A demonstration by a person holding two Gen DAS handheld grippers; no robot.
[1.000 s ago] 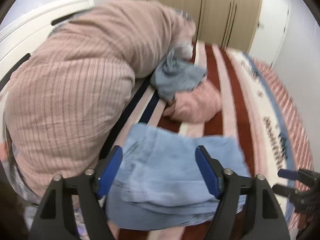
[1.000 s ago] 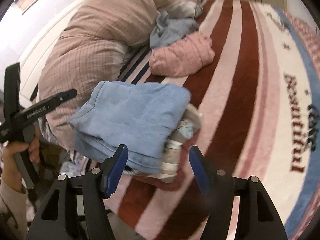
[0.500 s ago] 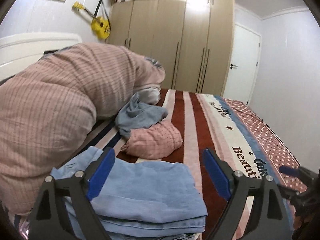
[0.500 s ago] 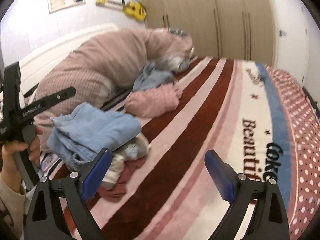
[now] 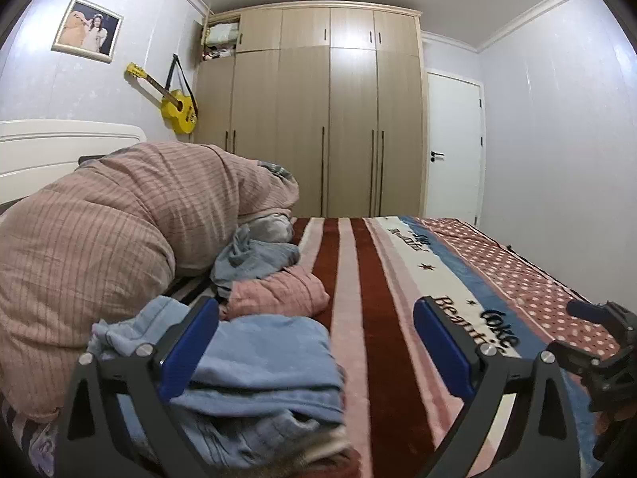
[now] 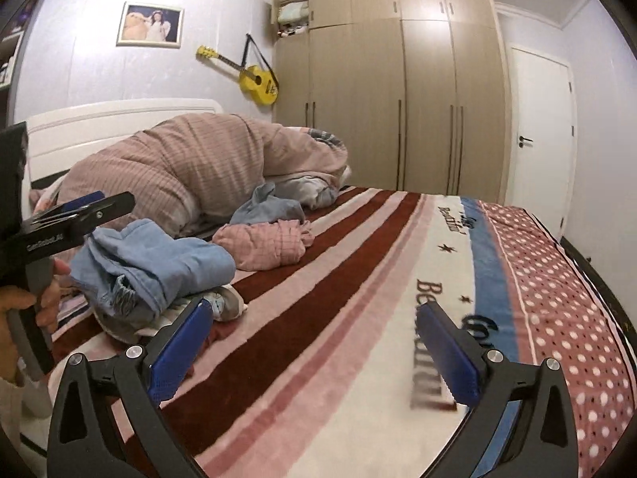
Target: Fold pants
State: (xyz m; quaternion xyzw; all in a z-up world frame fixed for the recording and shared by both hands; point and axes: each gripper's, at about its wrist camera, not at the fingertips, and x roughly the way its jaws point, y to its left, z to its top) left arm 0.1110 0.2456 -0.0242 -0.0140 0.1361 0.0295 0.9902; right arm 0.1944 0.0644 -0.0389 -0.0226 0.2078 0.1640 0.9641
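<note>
1. Blue denim pants (image 5: 254,362) lie folded in a flat bundle at the near left edge of the bed (image 5: 382,318), on top of a small heap of other clothes whose pale and dark red edges show beneath them
2. The left claw (image 5: 316,348) hangs low over the bed with its two blue-padded fingers (image 5: 187,352) wide apart; nothing is between them, and the left finger stands in front of the folded pants
3. From the right wrist view the pants (image 6: 159,267) sit left of centre, their loose gathered end hanging toward the bed's edge
4. The right claw (image 6: 314,352) is also spread wide and holds nothing; its fingers (image 6: 448,354) frame the striped blanket (image 6: 318,318), well to the right of the pants
5. In the right wrist view the left claw's black body appears at the far left, gripped by the person's left hand (image 6: 24,306), just beside the pants
6. Behind the pants a crumpled pink checked garment (image 5: 274,292) lies on the blanket, with a rumpled grey-blue garment (image 5: 254,259) just past it
7. A large pink striped duvet (image 5: 119,231) is bunched along the left side of the bed, against the white headboard (image 5: 59,147)
8. At the far wall stands a tall beige wardrobe (image 5: 330,119); a yellow guitar (image 5: 175,103) and a framed picture (image 5: 88,30) hang on the left wall, and a white door (image 5: 454,147) is to the wardrobe's right
</note>
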